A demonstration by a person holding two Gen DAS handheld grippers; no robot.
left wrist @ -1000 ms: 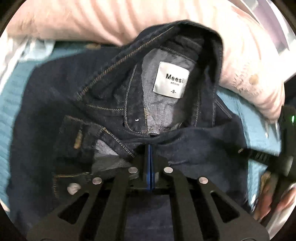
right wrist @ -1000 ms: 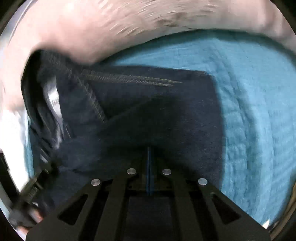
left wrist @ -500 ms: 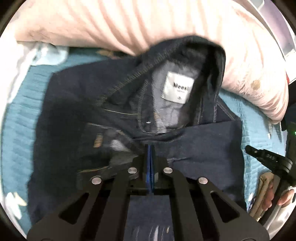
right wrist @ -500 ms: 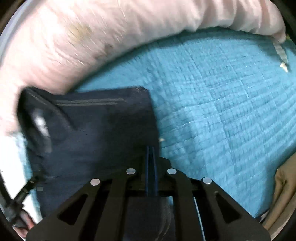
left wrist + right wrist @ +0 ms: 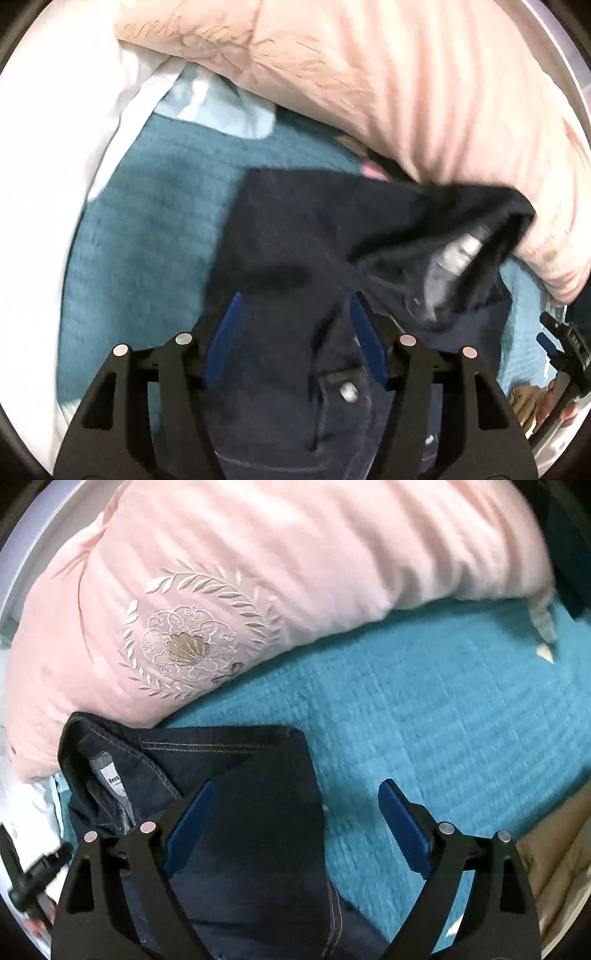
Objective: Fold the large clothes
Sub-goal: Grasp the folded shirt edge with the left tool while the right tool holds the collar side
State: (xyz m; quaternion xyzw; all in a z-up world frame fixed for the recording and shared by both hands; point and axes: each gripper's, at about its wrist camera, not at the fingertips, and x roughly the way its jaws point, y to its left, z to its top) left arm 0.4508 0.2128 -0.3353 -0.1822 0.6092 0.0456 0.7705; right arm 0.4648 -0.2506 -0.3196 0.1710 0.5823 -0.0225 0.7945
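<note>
- Where both grippers were clamped on denim half a second ago, both now stand released: blue pads apart, nothing between them.
- left gripper: fingers spread moderately, pads at 10 and 2 o'clock of the gap; dark jeans lie under the gap, no pinch visible. Contact with the cloth: cannot tell, frame is blurred.
- right gripper: fingers spread wide. Left pad sits over the jeans, right pad over bare teal blanket. Holding nothing.
- Jeans vs earlier: folded layer now covers most of the waistband in the left wrist view; white label has shifted from frame centre to 3 o'clock, seen only through the open waist.
- Right wrist view: label at 9 o'clock, folded panel's edge runs from centre down to 6 o'clock.
- Jeans lie flat on the blanket, waist end touching the pink pillow, which spans 11 to 3 o'clock there.
- Pillow fills 9 to 2 o'clock in the right view, embroidered crest now sharp where it was smeared before.
- Metal button shows near 6 o'clock, between the left fingers.
- Other gripper visible at each frame edge: 4 o'clock in left view, 8 o'clock in right view.
</note>
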